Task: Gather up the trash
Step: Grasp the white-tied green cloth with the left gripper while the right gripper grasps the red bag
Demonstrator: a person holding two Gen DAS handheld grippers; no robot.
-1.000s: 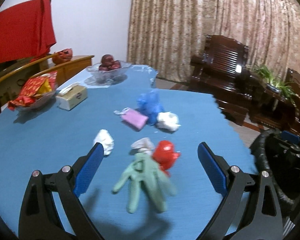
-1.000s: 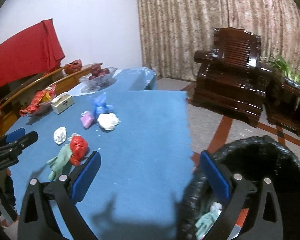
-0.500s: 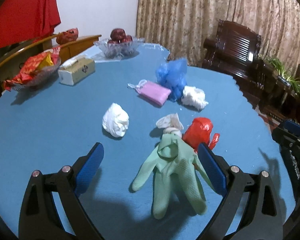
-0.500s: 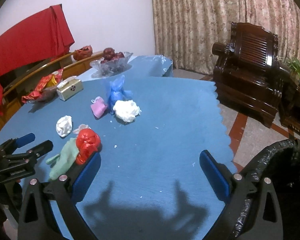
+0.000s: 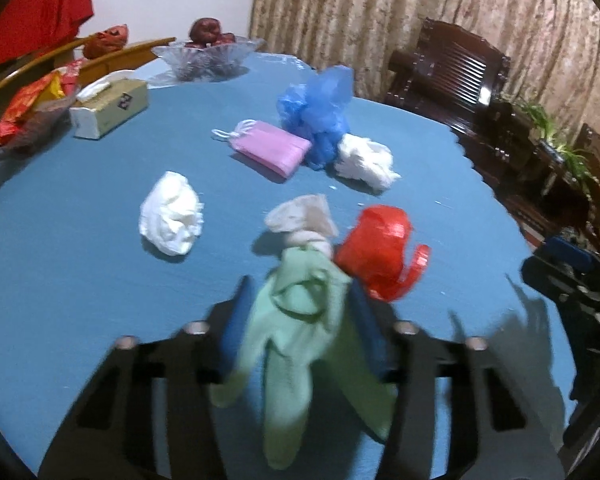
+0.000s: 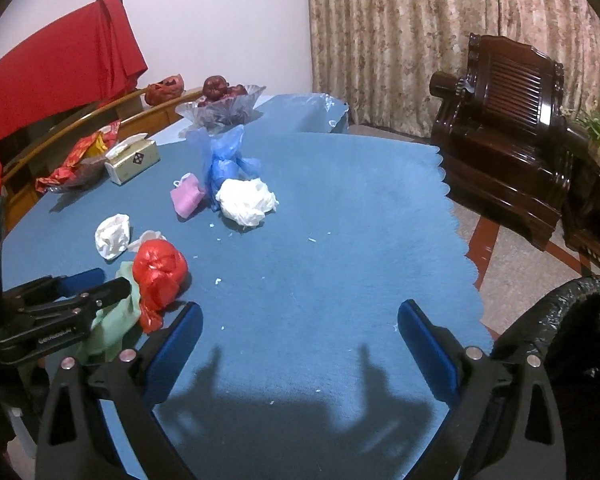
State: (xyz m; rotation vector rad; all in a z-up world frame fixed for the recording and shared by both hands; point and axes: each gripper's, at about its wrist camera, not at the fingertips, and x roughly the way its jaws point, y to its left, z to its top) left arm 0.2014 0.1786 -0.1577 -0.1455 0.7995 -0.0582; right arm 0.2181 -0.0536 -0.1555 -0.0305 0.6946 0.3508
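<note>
1. Left wrist view: the left tongs [image 5: 300, 320] have just been closing, and their blue pads now pinch the green glove [image 5: 300, 344] on the bench [image 5: 80, 264].
2. Right wrist view: the right tongs [image 6: 300, 336] stand wide and empty over bare cloth, beside the black bin [image 6: 564, 320] at the bench edge.
3. Done, as far as shown: little. The bin's inside is hidden, so I cannot tell what it holds.
4. Left to collect: the glove, the red bag [image 5: 380, 256] touching it, a grey wad [image 5: 304, 220], two white wads [image 5: 172, 220] [image 5: 364, 160], a pink pouch [image 5: 272, 150] and a blue bag [image 5: 320, 112].
</note>
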